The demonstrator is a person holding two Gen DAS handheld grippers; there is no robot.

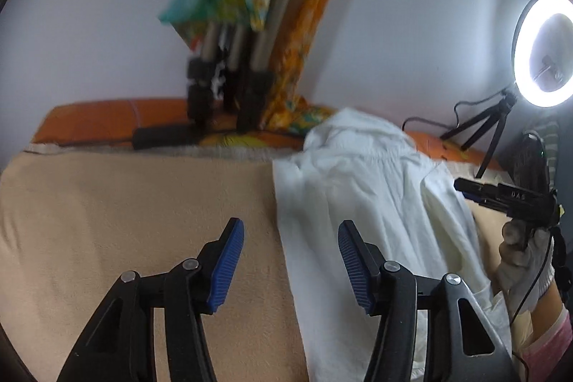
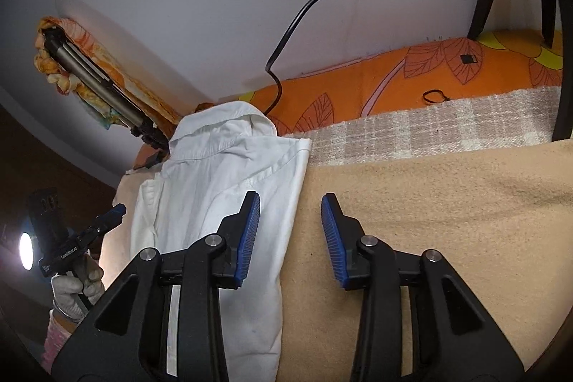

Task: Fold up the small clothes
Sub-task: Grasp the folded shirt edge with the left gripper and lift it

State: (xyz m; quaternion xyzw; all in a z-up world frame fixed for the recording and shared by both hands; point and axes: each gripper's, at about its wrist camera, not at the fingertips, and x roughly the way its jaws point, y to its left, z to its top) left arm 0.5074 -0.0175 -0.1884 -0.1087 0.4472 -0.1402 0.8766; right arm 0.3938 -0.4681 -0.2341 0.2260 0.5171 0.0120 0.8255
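Blue-padded jaws of the right gripper (image 2: 290, 235) stand apart and hold nothing, straddling the right edge of the white cotton collared shirt (image 2: 229, 188); the left gripper (image 1: 290, 256) is likewise parted and empty over the shirt's other edge. The shirt lies folded lengthwise into a narrow strip on the tan fleece blanket (image 2: 429, 210), collar toward the orange leaf-print pillow (image 2: 394, 77). Risk, as I judge it: pinching only the top layer, or blanket too, would drag the fold askew.
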